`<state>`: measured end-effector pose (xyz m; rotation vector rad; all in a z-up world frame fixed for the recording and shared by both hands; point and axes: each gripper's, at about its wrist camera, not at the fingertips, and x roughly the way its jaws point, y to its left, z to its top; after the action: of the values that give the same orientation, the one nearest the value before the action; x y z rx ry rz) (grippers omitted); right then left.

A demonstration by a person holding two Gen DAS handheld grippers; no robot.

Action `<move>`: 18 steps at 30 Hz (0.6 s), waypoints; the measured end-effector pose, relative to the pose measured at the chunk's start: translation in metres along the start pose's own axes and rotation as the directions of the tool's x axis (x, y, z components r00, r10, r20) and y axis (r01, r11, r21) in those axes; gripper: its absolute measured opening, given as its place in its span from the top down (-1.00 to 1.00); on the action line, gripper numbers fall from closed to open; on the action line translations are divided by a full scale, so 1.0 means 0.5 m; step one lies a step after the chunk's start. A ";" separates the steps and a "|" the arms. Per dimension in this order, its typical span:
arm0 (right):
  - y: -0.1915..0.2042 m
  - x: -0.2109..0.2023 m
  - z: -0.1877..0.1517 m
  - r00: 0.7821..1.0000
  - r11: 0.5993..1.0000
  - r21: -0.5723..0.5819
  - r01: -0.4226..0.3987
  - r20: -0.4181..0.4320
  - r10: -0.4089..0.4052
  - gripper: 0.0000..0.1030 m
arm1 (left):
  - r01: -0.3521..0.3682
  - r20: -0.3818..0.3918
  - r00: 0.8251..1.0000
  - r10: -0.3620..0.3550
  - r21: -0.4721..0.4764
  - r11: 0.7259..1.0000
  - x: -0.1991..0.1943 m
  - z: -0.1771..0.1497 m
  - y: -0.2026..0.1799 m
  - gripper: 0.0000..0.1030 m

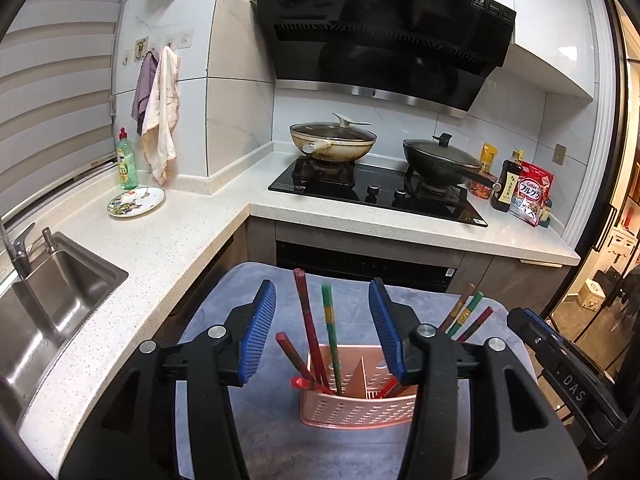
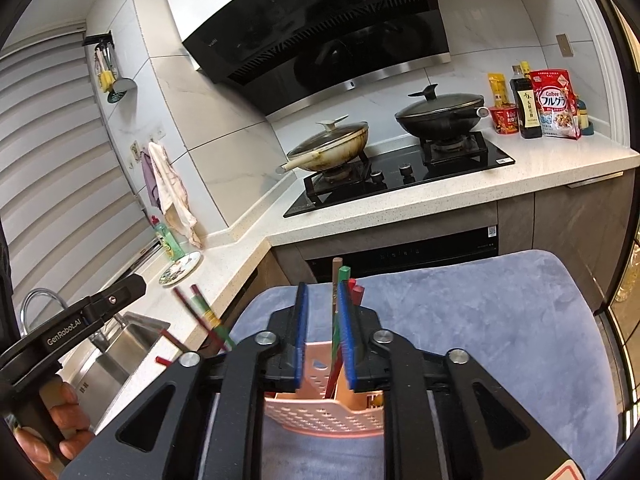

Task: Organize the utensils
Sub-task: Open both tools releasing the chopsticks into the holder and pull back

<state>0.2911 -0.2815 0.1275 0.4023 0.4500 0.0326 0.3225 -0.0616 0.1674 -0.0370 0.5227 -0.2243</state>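
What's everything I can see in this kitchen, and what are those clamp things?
Utensil basket: one, pink, on the towel-covered surface, split into compartments.
Chopsticks: several, red and green, standing in the basket; exact count unclear.
Towel: one, grey-blue, under the basket.
Cream pan: one, lidded, left burner.
Black wok: one, lidded, right burner.
Range hood: one, black, above the stove.
Plate: one, patterned, on the counter near the sink.
Soap bottle: one, green, behind the plate.
Sink: one, steel, far left.
Cereal bag: one, red, right of the stove.
Left gripper: black with blue pads, open around chopsticks.
Right gripper: same; chopsticks between the pads, contact unclear.
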 end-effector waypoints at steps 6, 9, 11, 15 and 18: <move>0.018 -0.040 -0.021 1.000 0.999 -0.048 0.008 -0.003 -0.009 0.46 | -0.019 -0.013 1.000 0.019 0.019 1.000 -0.029 -0.027 -0.007 -0.06; 0.023 -0.063 -0.037 1.000 0.998 -0.060 0.010 -0.012 -0.011 0.38 | -0.025 -0.026 0.999 0.026 0.035 0.999 -0.040 -0.046 -0.014 -0.12; 0.025 -0.075 -0.047 1.000 0.998 -0.066 0.013 -0.022 -0.014 0.33 | -0.036 -0.033 0.999 0.038 0.048 0.998 -0.048 -0.058 -0.020 -0.17; 0.026 -0.095 -0.070 0.999 0.997 -0.076 0.021 -0.044 -0.024 0.20 | -0.054 -0.047 0.997 0.057 0.062 0.997 -0.066 -0.084 -0.027 -0.26; 0.029 -0.115 -0.091 0.997 0.994 -0.098 0.044 -0.054 -0.049 0.09 | -0.058 -0.069 0.996 0.063 0.073 0.996 -0.077 -0.105 -0.035 -0.27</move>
<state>0.2208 -0.2582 0.1196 0.2957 0.5112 0.0206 0.2606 -0.0689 0.1425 0.0561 0.5856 -0.1856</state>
